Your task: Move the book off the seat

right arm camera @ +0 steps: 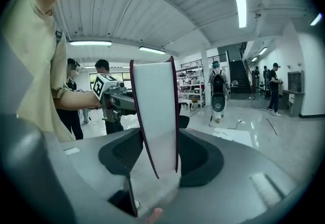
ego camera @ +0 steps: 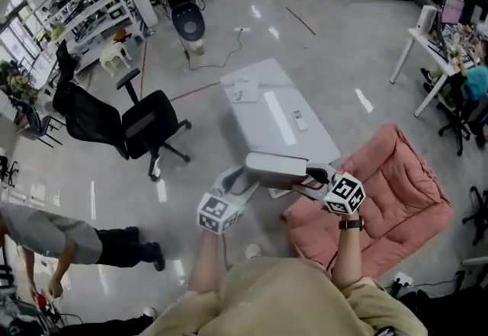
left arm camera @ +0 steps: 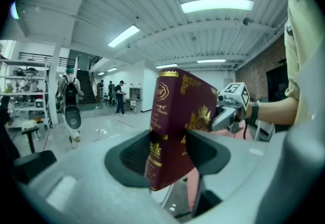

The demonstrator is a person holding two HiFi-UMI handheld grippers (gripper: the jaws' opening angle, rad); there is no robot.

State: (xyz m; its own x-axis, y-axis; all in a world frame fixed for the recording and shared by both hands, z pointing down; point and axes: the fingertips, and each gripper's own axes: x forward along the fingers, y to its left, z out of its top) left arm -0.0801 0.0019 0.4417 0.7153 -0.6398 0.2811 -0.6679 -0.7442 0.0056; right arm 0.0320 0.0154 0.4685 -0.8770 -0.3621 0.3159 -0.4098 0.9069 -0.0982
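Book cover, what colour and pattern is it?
The book is maroon with gold ornaments, best seen in the left gripper view.

Bare floor [ego camera: 204, 150] between office chair [ego camera: 145, 127] and table [ego camera: 255, 123]; pink seat [ego camera: 396, 190] blocks right.

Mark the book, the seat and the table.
Book [left arm camera: 175, 111]: left gripper view, maroon cover.
Seat [ego camera: 396, 197]: head view, middle of the pink cushion.
Table [ego camera: 255, 125]: head view, bare top.

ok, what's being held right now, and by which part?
The book, carried between both: left tool clamps its spine edge, right tool clamps the opposite page edge.
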